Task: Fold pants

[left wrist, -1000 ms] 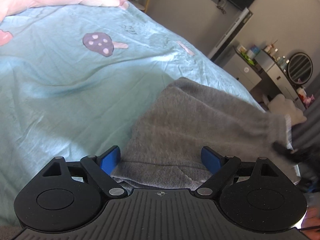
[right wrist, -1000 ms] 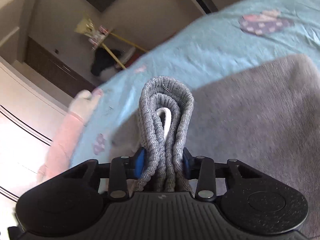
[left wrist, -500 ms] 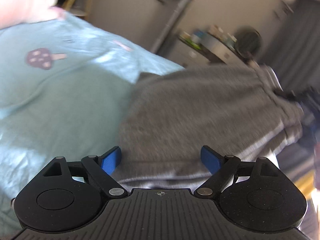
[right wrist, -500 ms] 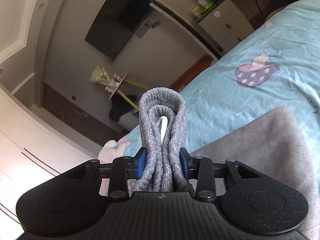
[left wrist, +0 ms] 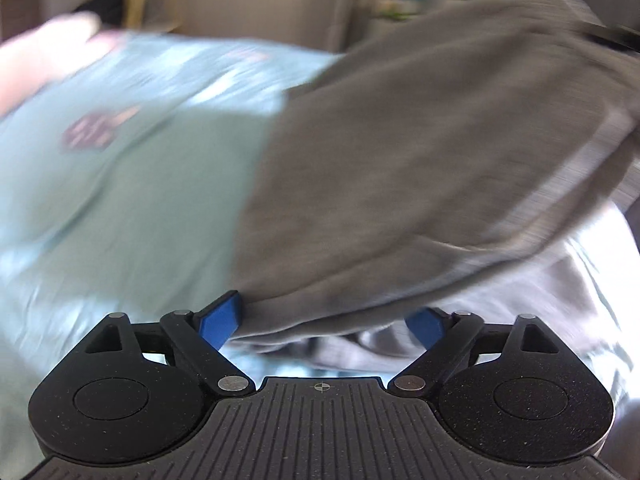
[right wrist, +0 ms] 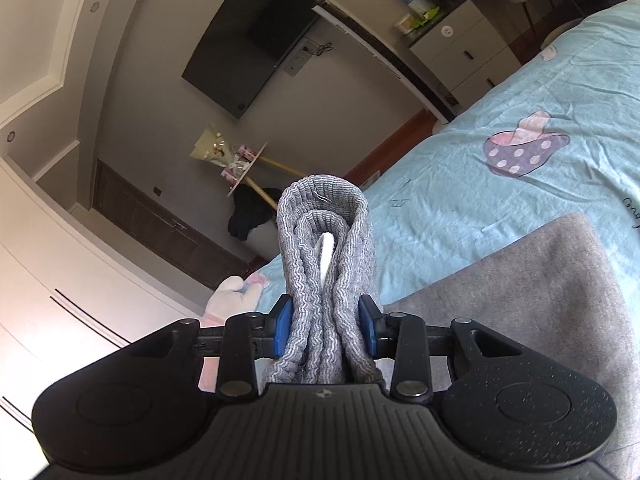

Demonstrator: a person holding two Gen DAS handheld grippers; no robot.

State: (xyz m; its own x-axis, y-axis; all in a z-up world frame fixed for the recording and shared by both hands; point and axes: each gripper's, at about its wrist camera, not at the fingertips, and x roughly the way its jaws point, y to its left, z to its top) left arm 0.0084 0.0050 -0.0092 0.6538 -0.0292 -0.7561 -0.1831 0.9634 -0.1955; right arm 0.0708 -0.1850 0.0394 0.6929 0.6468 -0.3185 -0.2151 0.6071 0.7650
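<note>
Grey pants (left wrist: 420,140) lie on a light blue bed sheet (left wrist: 140,180); the left wrist view is blurred by motion. My left gripper (left wrist: 324,322) stands wide open at their near folded edge, which lies between the blue pads. The far right end of the pants hangs raised off the bed. My right gripper (right wrist: 326,328) is shut on the bunched ribbed waistband (right wrist: 324,232), with a white drawstring showing in the fold. It holds this above the sheet (right wrist: 480,200), and the grey cloth (right wrist: 520,300) slopes down from it at the right.
A pink plush thing (right wrist: 232,300) lies at the bed's far end. Beyond the bed are a wall TV (right wrist: 252,40), a white dresser (right wrist: 460,44) with small items on it, and a small round table with a bouquet (right wrist: 236,160). The sheet has mushroom prints (right wrist: 520,152).
My right gripper has risen with the waistband and now looks more at the wall. The left view has rolled and slid sideways, and the far end of the pants has lifted off the bed.
</note>
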